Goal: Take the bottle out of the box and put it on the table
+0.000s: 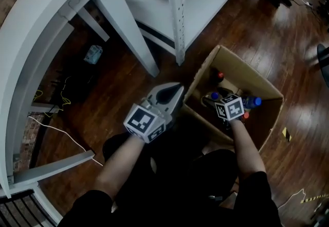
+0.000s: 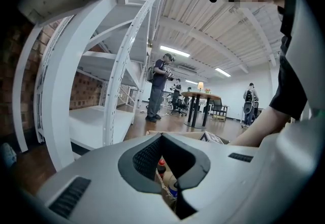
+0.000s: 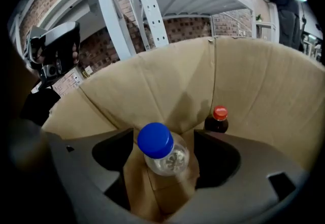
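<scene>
While both forearms extend fwd over the dark wood floor (image 1: 103,92), a white steel rack (image 1: 180,10) stands ahead, w/ a curved white frame (image 1: 31,40) at left in head view.

An open-topped cardboard box (image 1: 247,74) sits on the floor just beside the rack's corner post, at right in head view.

The left gripper (image 2: 162,137) is held level outside the box, near its rim. Its jaws are together at the tips, w/ nothing between them. Bottle caps inside the box show through the hollow behind the tips.

The right gripper (image 3: 165,154) is tilted down into the box. Its marker cube (image 1: 229,107) sits over the box interior in head view. Its jaws stand wide apart, one each side of the bottle (image 3: 161,149), w/ a clear gap at both pads and no contact.

The bottle is clear w/ a blue cap, upright on the box bottom, approx. centred between the jaws.

A second bottle (image 3: 218,120), dark w/ a red cap, stands by the far box wall beyond one jaw, apart from the first.

Head view shows further blue and red caps in the box; the count cannot be confirmed.
</scene>
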`<state>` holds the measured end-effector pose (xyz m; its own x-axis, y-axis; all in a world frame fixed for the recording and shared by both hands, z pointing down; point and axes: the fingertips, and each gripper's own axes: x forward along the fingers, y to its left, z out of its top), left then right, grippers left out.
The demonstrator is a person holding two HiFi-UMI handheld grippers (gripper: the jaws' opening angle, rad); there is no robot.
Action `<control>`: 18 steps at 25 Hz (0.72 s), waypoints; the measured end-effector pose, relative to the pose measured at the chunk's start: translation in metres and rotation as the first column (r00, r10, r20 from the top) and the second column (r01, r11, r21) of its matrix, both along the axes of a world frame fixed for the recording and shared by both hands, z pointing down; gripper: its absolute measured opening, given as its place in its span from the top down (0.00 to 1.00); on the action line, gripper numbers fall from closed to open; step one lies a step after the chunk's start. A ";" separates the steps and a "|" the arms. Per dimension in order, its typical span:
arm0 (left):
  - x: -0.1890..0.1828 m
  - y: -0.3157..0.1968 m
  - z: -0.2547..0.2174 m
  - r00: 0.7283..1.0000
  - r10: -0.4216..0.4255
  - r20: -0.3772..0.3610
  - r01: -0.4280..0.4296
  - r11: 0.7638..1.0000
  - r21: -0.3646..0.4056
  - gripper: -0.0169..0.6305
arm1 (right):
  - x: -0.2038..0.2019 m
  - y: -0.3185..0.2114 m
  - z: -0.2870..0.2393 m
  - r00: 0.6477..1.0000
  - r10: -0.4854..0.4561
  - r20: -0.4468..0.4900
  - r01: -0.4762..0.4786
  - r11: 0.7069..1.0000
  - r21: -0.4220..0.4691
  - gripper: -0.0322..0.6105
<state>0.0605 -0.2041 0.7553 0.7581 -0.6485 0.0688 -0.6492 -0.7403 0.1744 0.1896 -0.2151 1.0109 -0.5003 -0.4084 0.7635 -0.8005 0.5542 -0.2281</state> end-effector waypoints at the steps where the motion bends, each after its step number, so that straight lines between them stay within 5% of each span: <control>1: 0.000 0.000 0.003 1.000 -0.002 0.004 0.002 1.000 -0.003 0.97 | 0.000 0.001 0.006 1.000 -0.003 -0.009 0.003 1.000 -0.012 0.35; 18: -0.024 -0.004 0.013 0.998 -0.060 0.008 0.060 0.998 0.008 0.97 | -0.006 0.003 0.059 0.999 0.025 -0.027 -0.026 0.997 -0.073 0.42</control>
<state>0.0368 -0.2083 0.7687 0.7171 -0.6935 0.0693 -0.6940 -0.7013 0.1631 0.1832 -0.2118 1.0695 -0.4699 -0.3630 0.8046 -0.8204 0.5160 -0.2463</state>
